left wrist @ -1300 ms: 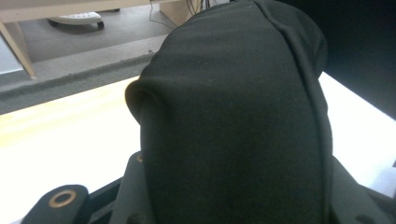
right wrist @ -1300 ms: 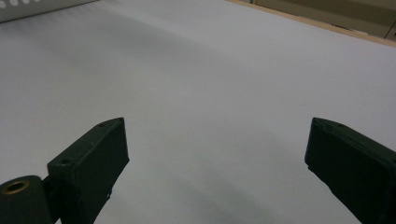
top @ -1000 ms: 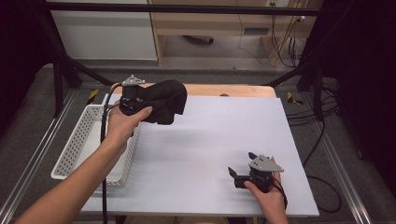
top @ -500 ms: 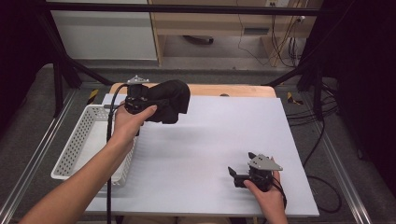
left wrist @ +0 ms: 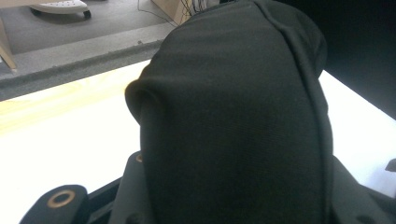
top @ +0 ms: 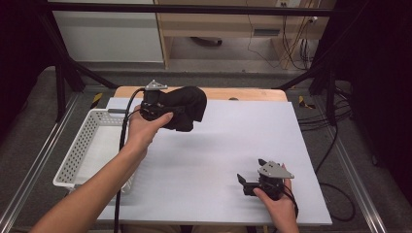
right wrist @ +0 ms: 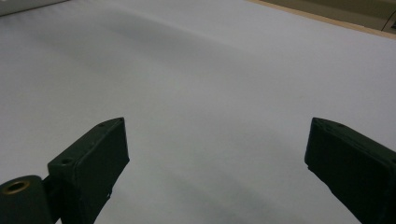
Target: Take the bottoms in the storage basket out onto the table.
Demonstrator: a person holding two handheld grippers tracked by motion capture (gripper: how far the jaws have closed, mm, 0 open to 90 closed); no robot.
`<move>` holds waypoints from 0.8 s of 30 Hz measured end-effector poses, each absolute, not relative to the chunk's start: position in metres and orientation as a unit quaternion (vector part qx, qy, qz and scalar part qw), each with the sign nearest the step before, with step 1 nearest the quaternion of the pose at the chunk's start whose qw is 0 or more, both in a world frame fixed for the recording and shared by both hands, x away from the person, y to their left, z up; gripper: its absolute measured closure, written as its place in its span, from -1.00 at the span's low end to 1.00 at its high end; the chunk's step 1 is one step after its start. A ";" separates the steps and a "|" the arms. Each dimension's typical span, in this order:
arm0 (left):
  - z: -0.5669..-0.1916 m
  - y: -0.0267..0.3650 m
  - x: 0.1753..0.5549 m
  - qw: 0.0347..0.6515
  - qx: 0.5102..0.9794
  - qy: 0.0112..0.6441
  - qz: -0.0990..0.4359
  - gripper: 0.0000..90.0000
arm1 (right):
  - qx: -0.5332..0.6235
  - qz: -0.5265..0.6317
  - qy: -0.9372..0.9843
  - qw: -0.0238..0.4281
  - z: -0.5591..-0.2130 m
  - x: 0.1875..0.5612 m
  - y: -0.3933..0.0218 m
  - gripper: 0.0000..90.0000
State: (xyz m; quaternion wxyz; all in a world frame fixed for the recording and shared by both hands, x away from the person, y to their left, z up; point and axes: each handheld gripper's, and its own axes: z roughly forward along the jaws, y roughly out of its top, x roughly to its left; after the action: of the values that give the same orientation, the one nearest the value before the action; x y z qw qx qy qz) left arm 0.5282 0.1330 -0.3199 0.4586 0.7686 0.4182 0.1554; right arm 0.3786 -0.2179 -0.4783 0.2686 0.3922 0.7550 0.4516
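Observation:
A bundled black cloth [top: 187, 107] hangs above the far left part of the white table sheet [top: 228, 145], and my left gripper [top: 163, 109] is shut on it. In the left gripper view the cloth [left wrist: 238, 116] drapes over the jaws and hides them. My right gripper [top: 248, 175] rests near the front right of the sheet with its jaws wide apart. The right gripper view shows the right gripper [right wrist: 215, 154] with bare white sheet [right wrist: 210, 70] between its fingers.
A white perforated basket [top: 80, 145] stands at the table's left edge, under my left forearm. A wooden table edge [top: 243, 94] runs along the back. Cables trail on the floor at the right.
My left gripper has carried the black cloth a little to the right and farther back over the table. The right gripper has stayed where it was.

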 end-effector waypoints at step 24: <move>-0.374 0.086 0.547 0.431 0.784 0.429 0.126 0.27 | 0.386 0.452 0.758 0.268 -0.477 0.378 -0.216 -0.86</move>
State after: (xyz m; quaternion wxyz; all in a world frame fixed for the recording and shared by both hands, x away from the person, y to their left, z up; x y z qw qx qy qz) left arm 0.5472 0.0858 -0.3739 0.4306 0.7837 0.4295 0.1265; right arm 0.3784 -0.2159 -0.4772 0.2677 0.3857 0.7584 0.4521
